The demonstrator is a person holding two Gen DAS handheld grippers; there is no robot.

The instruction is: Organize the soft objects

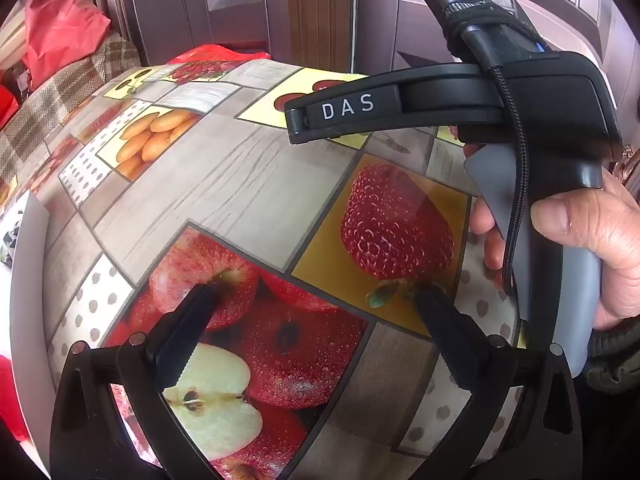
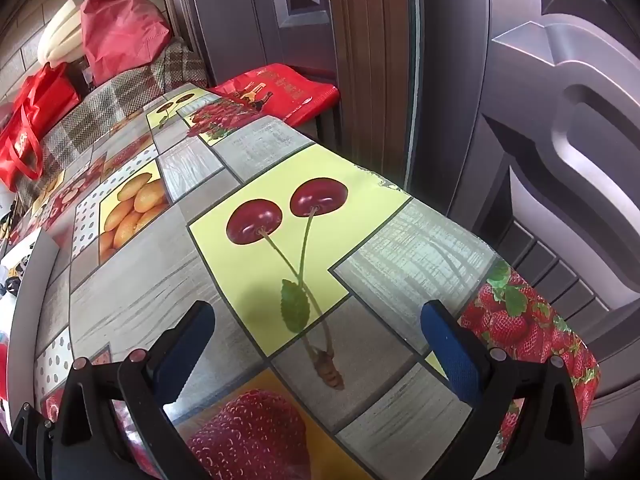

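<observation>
No soft object lies between either gripper's fingers. My left gripper [image 1: 316,296] is open and empty, low over the fruit-print tablecloth [image 1: 224,184], above printed apples and a strawberry. The right gripper's body [image 1: 540,92], marked DAS and held by a hand [image 1: 592,232], shows at the upper right of the left wrist view. My right gripper [image 2: 320,316] is open and empty, with blue pads [image 2: 452,344], above the printed cherries on the tablecloth [image 2: 148,292]. A folded red bag [image 2: 280,90] lies at the table's far end. A white-edged thing [image 1: 28,264] at the far left is mostly cut off.
Beyond the table are a plaid-covered surface [image 2: 120,100] with red bags [image 2: 120,28] [image 2: 28,136] and a cream object [image 2: 60,40]. Brown panelled doors [image 2: 560,120] stand close behind and right of the table. The table's right edge [image 2: 532,308] drops off beside the right gripper.
</observation>
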